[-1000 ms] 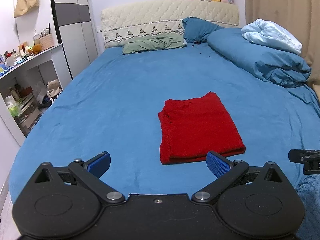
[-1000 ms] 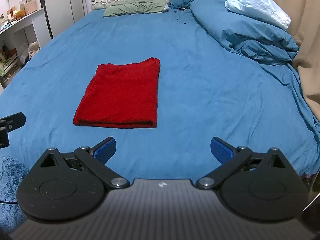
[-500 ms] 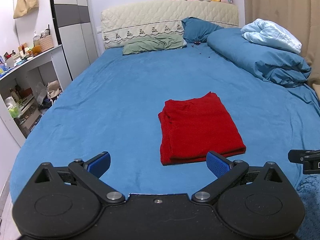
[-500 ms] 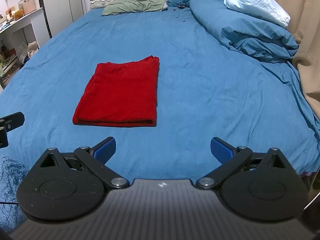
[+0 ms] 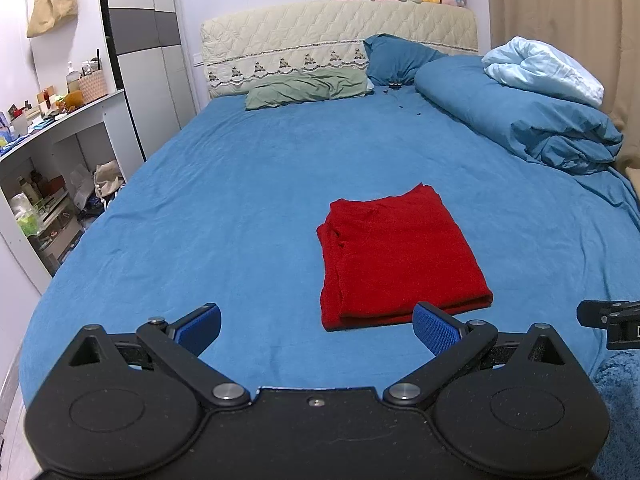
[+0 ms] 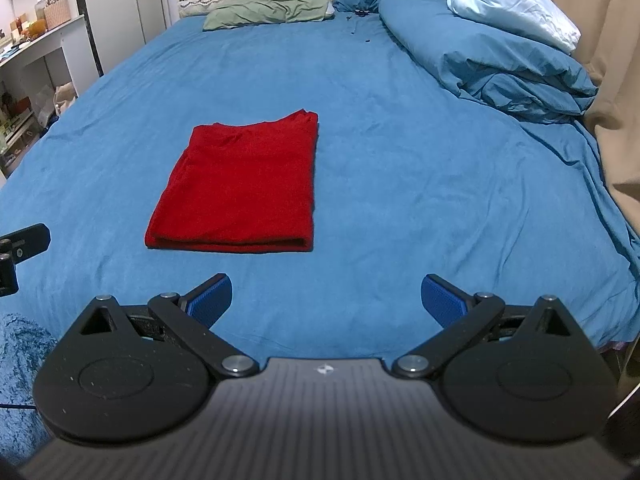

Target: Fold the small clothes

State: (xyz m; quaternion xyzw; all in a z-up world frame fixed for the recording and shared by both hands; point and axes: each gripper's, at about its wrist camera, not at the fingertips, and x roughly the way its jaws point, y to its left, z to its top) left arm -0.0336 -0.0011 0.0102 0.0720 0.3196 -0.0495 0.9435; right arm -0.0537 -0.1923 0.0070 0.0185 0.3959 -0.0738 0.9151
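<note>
We hold both grippers above the near edge of the bed [image 5: 248, 184], and neither one touches the cloth. Our left gripper [image 5: 316, 326] has its blue fingers spread wide with nothing between them. The folded red garment [image 5: 396, 256] lies flat on the blue sheet just ahead of it and off to the right, its near folded edge showing just past the right finger. Our right gripper [image 6: 326, 294] is spread just as wide and holds nothing; from there the red garment [image 6: 240, 188] lies ahead and to the left, apart from the left finger with a strip of bare sheet between. A rolled blue duvet [image 6: 492, 52] sits well apart along the bed's right side.
</note>
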